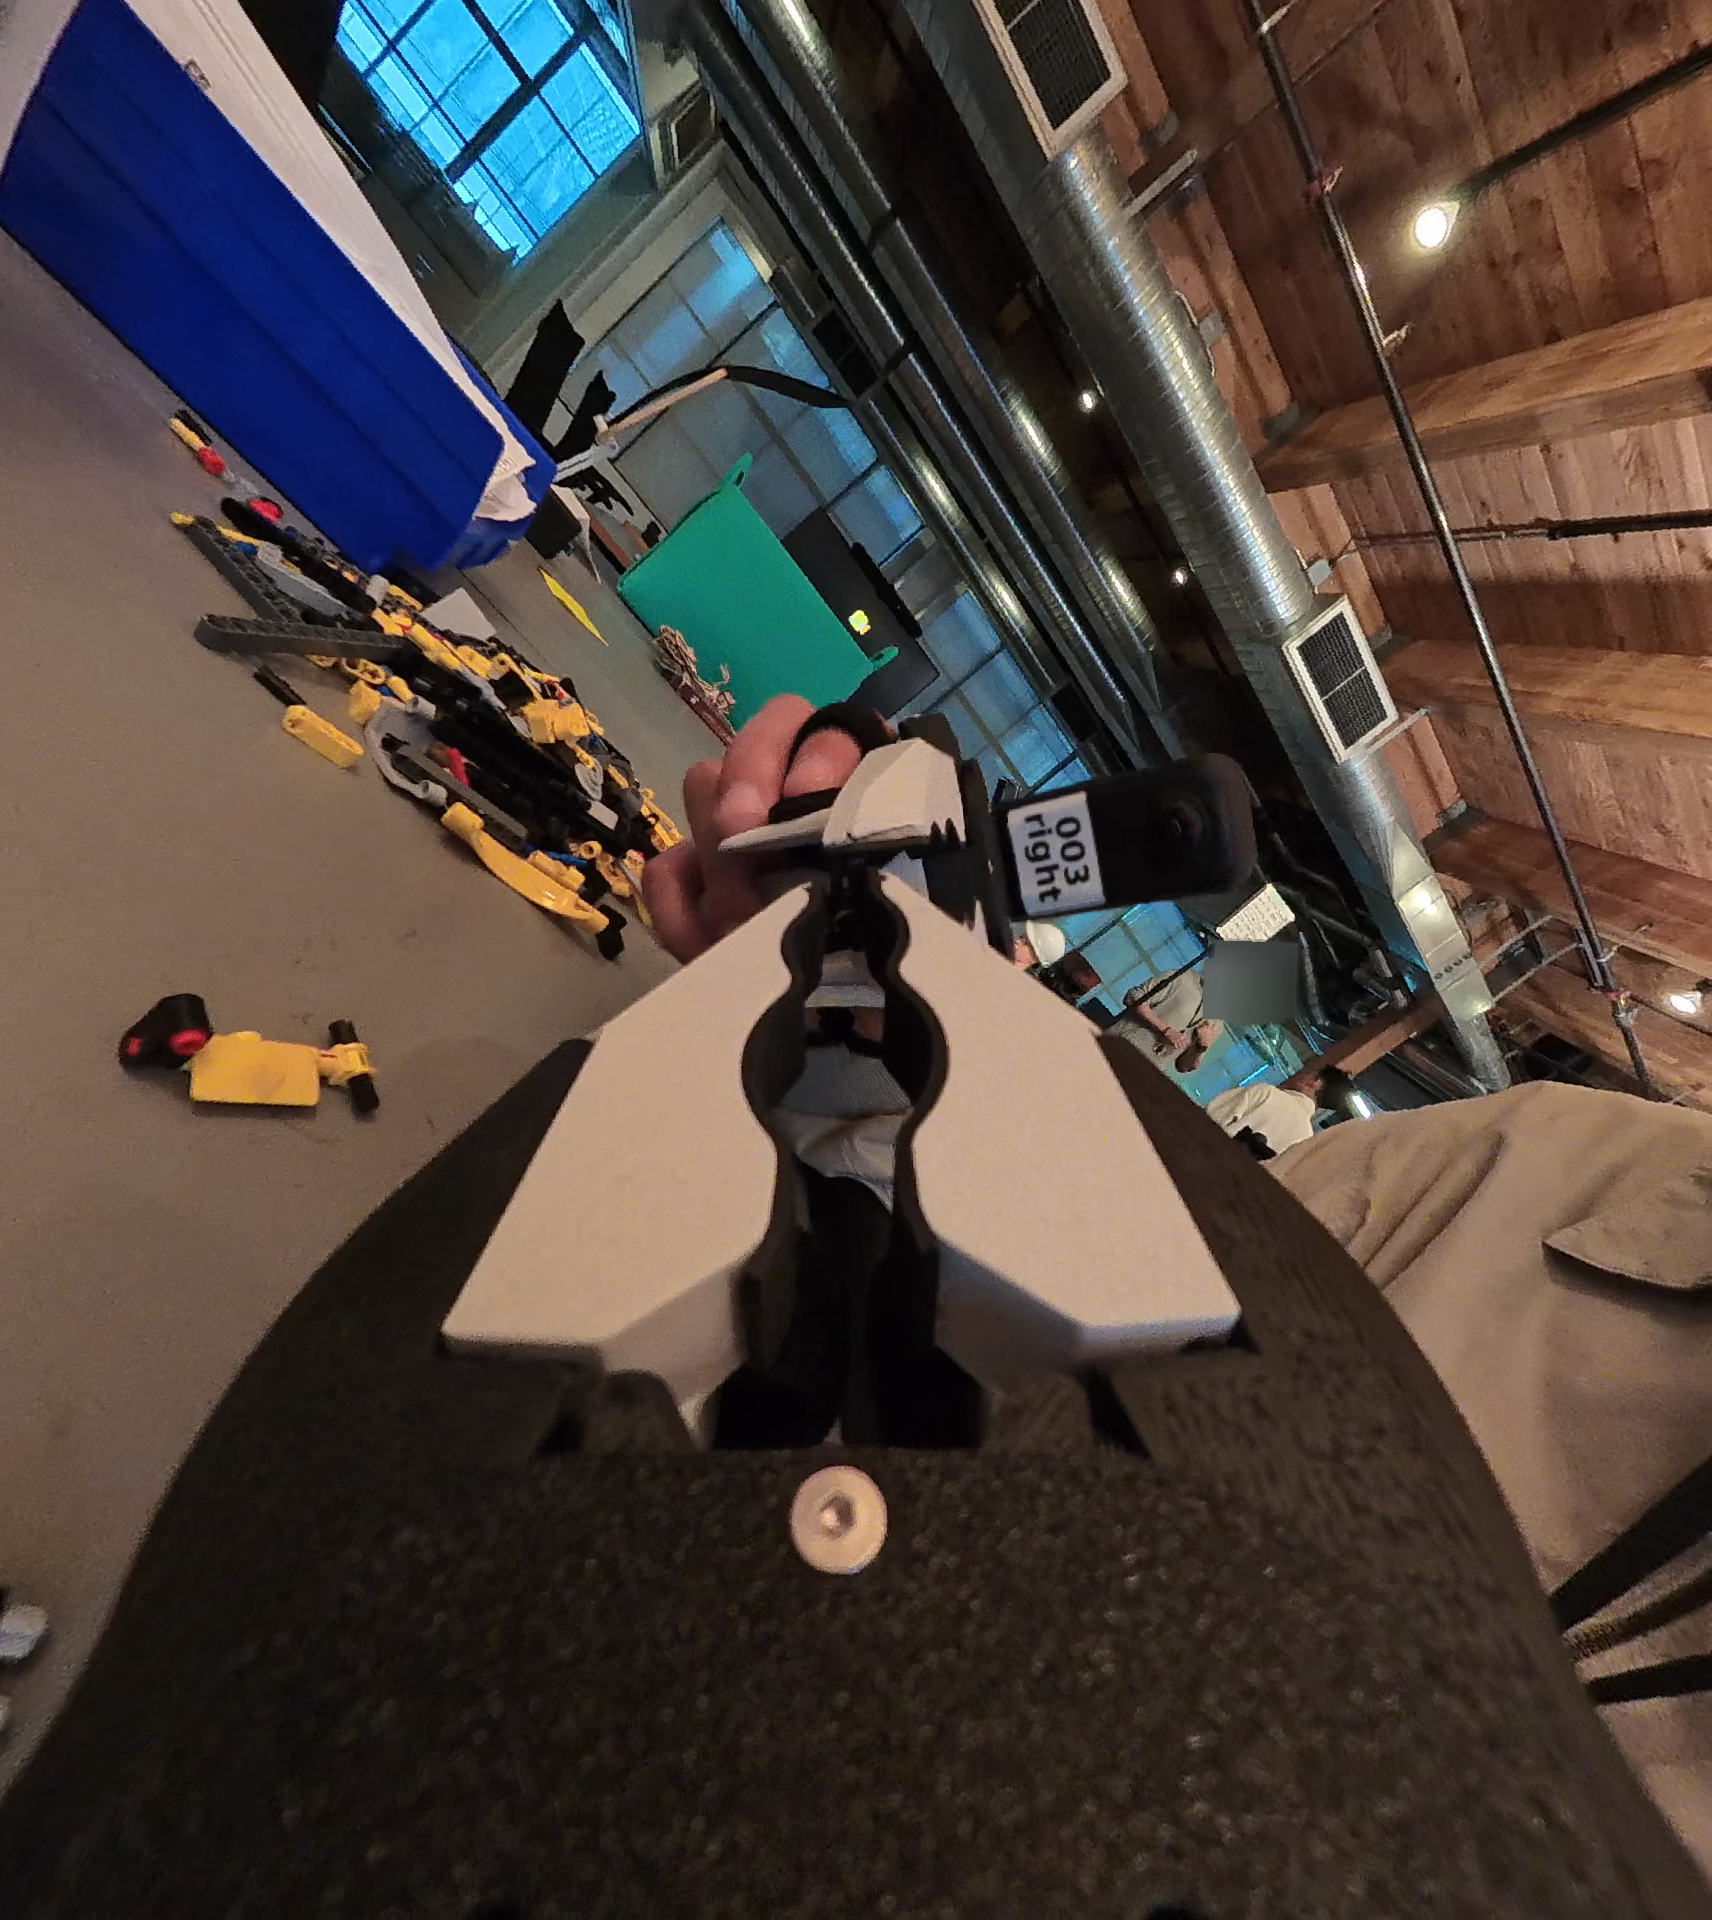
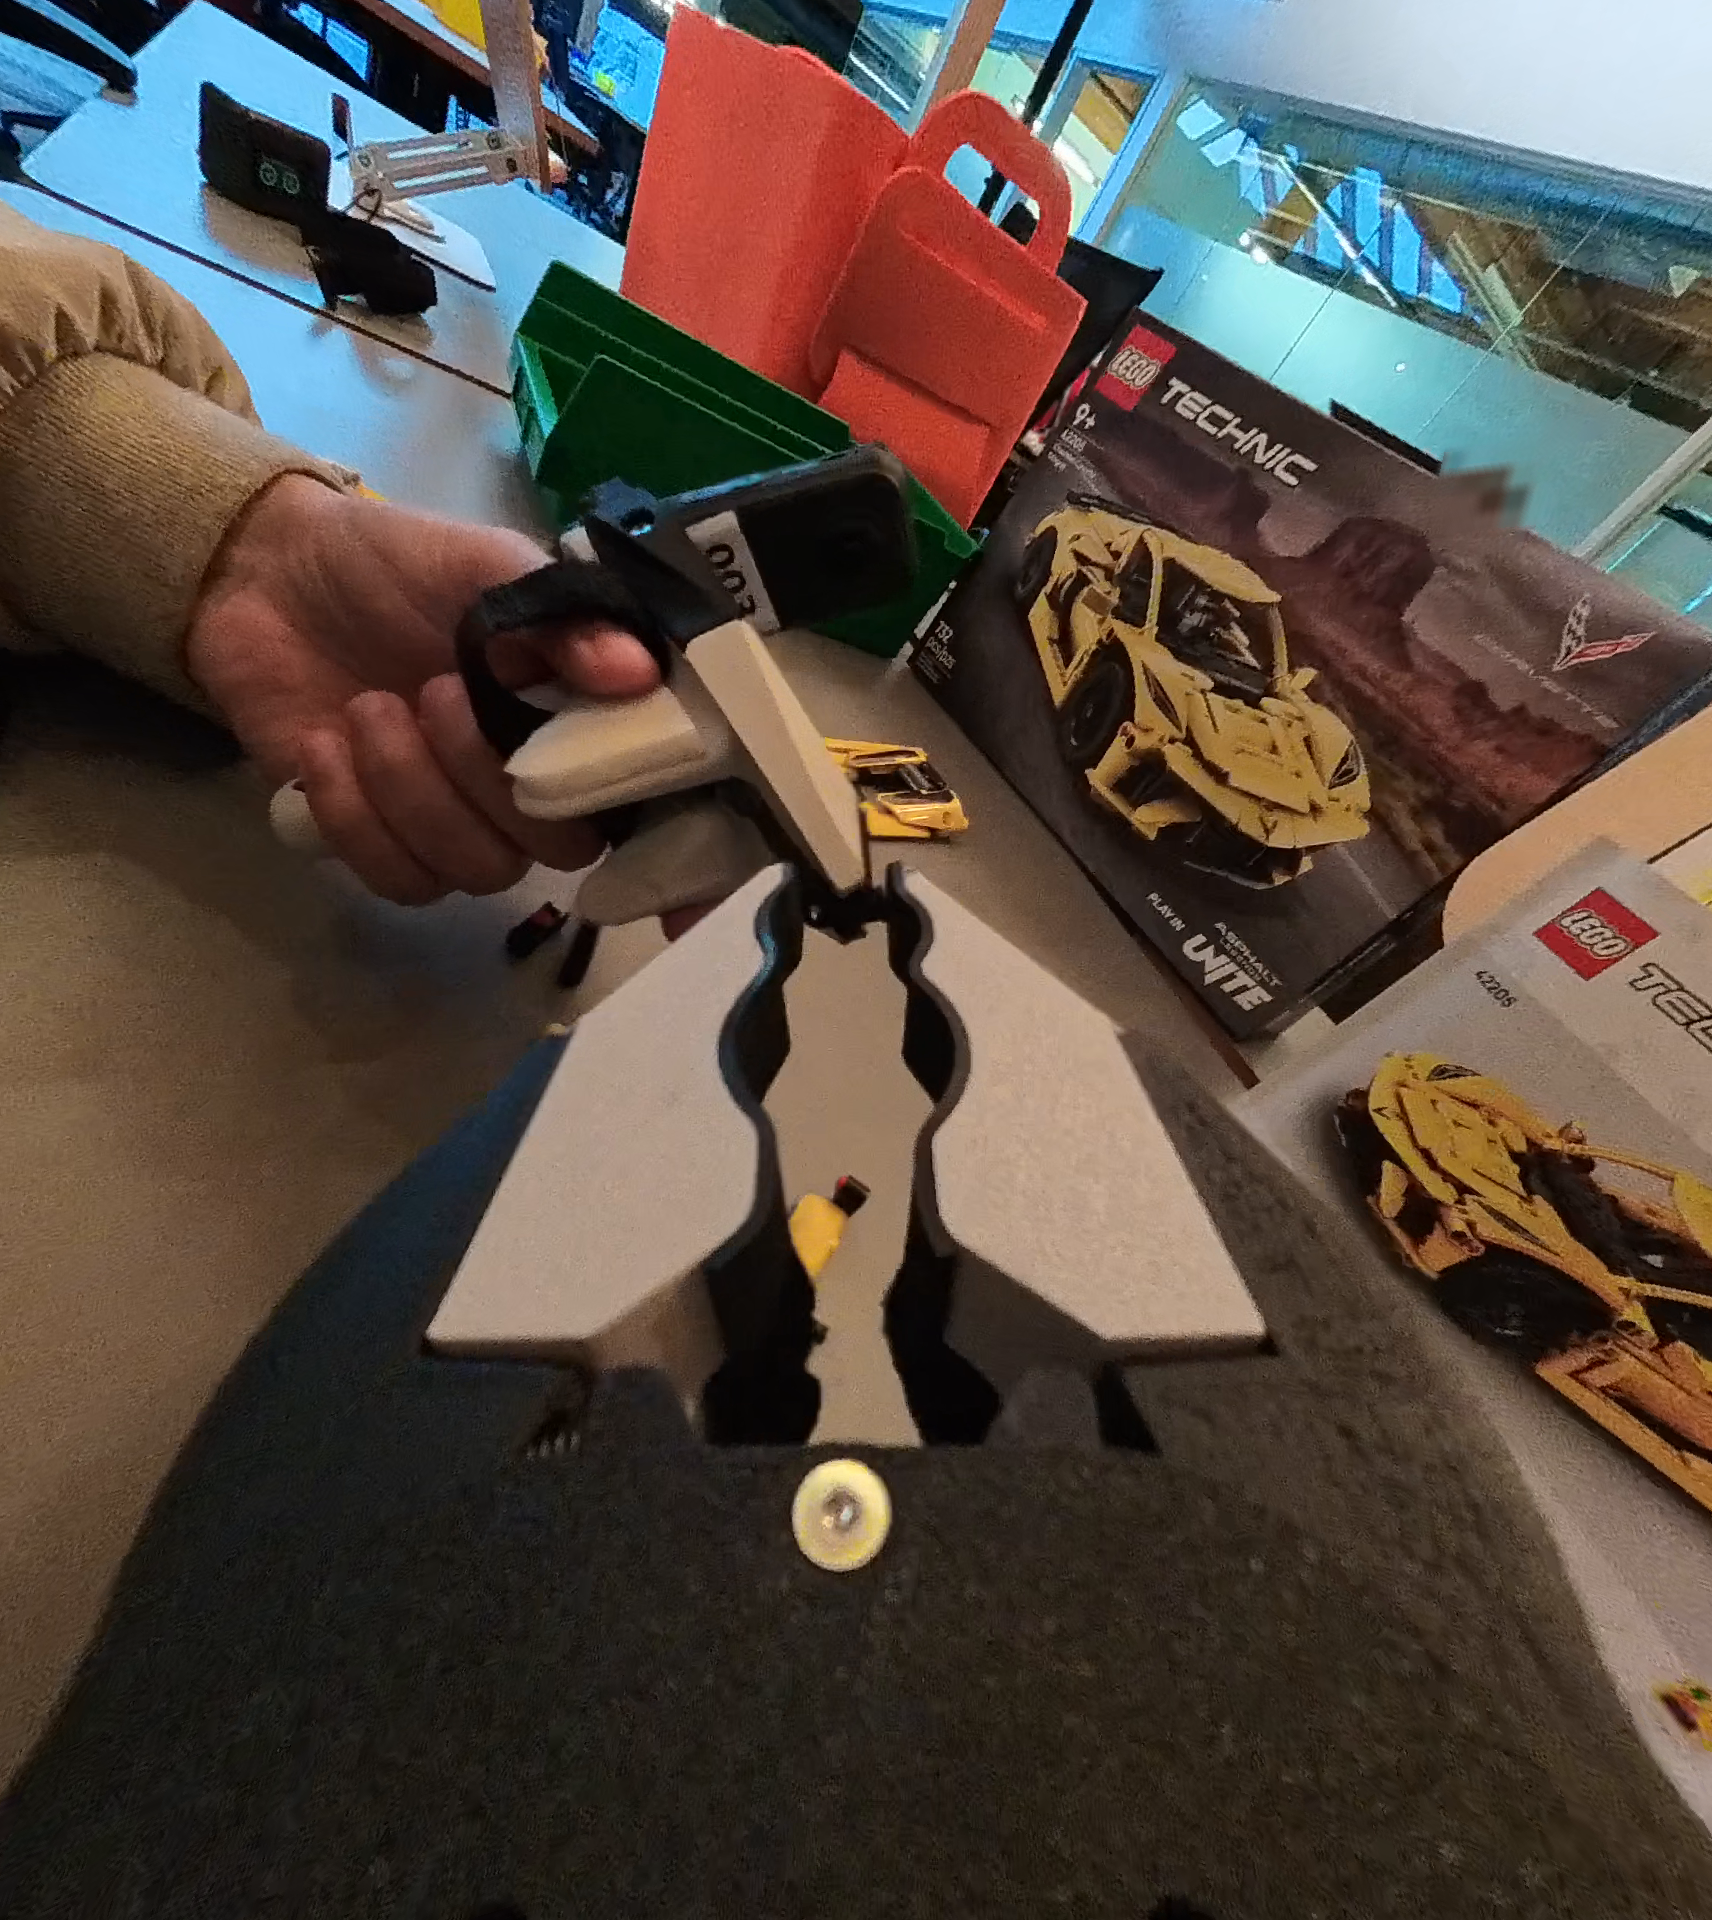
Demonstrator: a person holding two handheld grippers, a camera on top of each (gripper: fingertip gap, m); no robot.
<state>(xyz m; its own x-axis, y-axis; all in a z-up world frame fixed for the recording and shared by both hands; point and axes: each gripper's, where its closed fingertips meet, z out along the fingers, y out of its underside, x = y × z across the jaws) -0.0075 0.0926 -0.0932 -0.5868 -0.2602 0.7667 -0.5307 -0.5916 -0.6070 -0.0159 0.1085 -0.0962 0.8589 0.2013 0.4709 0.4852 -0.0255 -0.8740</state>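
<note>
In the left wrist view my left gripper point(image 1: 844, 891) has its jaws almost together, pinching a small black toy part point(image 1: 844, 902) at the tips. My right gripper point(image 1: 847, 864), held by a hand point(image 1: 727, 821), meets it tip to tip. In the right wrist view my right gripper point(image 2: 841, 891) is narrowed around the same small black part point(image 2: 839, 916). My left gripper point(image 2: 847, 873) comes down onto it from above, held by a hand point(image 2: 353, 675) in a beige sleeve. Both are raised above the grey table point(image 2: 156, 1039).
A pile of yellow and black toy building parts point(image 1: 478, 707) and a loose yellow piece point(image 1: 249, 1065) lie on the table. A blue bin point(image 1: 239, 291) stands behind. A car-picture box point(image 2: 1247, 675), booklet point(image 2: 1558, 1247), green bin point(image 2: 706, 447) and orange bag point(image 2: 831, 239) stand to the right.
</note>
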